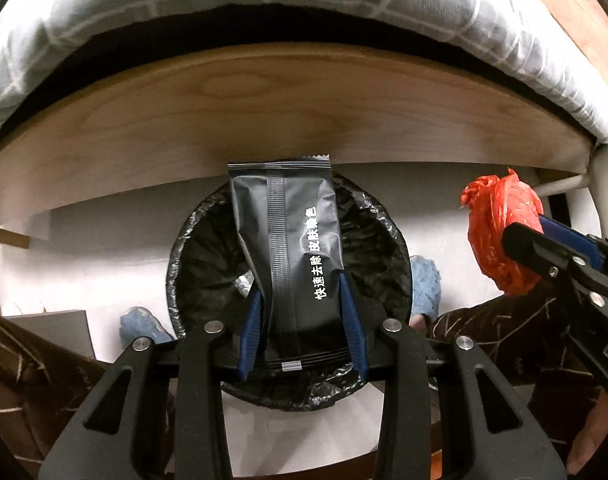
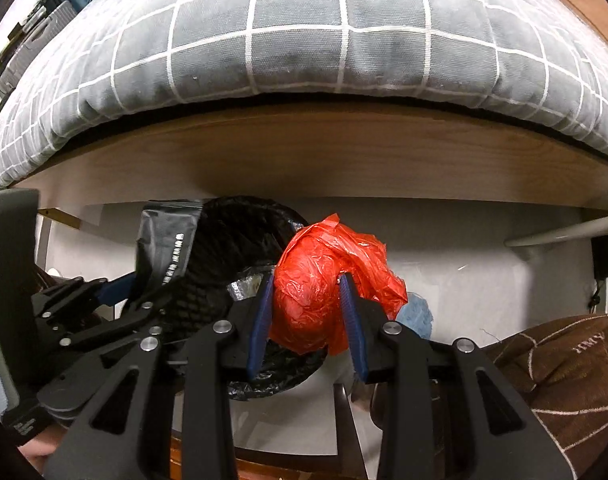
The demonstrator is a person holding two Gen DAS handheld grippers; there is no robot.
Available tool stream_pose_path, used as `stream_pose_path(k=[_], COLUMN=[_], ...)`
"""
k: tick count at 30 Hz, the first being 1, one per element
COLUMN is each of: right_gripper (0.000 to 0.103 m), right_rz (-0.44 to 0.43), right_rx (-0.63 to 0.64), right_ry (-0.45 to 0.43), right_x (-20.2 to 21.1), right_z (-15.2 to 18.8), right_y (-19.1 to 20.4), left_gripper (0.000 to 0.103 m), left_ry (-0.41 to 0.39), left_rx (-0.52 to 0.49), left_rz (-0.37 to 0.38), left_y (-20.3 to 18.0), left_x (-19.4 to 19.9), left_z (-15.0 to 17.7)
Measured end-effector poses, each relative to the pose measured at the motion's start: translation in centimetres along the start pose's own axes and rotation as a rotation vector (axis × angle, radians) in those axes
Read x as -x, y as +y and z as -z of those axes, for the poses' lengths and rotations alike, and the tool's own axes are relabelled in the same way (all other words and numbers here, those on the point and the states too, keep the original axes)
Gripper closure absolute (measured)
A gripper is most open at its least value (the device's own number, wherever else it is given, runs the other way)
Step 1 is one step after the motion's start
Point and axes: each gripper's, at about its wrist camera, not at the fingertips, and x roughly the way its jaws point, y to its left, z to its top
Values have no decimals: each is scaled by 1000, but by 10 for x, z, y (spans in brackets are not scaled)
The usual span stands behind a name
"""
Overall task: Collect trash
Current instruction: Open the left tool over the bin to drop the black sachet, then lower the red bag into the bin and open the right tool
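Note:
My left gripper point(image 1: 304, 286) is shut on a black wet-wipe packet point(image 1: 292, 248) with white Chinese print, held upright over a round bin point(image 1: 200, 256) lined with a black bag. My right gripper point(image 2: 305, 278) is shut on a crumpled red plastic bag point(image 2: 323, 280), held just right of the bin point(image 2: 240, 240). The right gripper point(image 1: 543, 236) with the red bag point(image 1: 499, 224) shows at the right of the left wrist view. The left gripper point(image 2: 134, 280) with the packet point(image 2: 166, 236) shows at the left of the right wrist view. Some silver foil lies inside the bin.
A wooden bed frame point(image 1: 288, 112) with a grey checked mattress point(image 2: 304, 32) runs above the bin. Blue slippers point(image 1: 423, 280) and brown trousered legs point(image 2: 563, 368) flank the bin on the white floor. A white metal bed leg point(image 1: 607, 184) stands at the right.

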Motion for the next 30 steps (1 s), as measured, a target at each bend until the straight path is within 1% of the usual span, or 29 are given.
stream_pose_path(k=[5,7,10,12,14,16,22,25,28,30], right_gripper=[71,71,71,71,71,71,71,71,71,71], right_rz=[5,5,6,6,0,-7,-25,-30,-33,-42], right_rx=[8,13,18,24,30,32,55,67,70,67], right_ry=[7,5,4,6,8,14,20,23,26,30], right_x=[-7,-8,-11,-11,-13,-16,-25,-29,-32,-32], right_z=[-1,1,2,1,0,-1,-5,-8,-10,-11], right_y=[12,10,15,16,19,23,40,50,60,65], left_gripper=[66,65,60,54,40,37,21,18,10,9], left_ry=[27,17,-7,-12,-24,-27,-39,-48,-69,-79], left_rx=[-22,-34,-32,-28,-22,-9,42,75,109,116], left_rz=[-13,-22,-22,-26,-51,-61,-93,-108,-103,-108], left_y=[-2,-6,-7,-5,1,9,36,54,72,81], left_x=[-20,-22,-19,-17,-15,-13,-8,-2,8,13], left_z=[-2,-2,-2,-2,-1,-1,1,3,5,7])
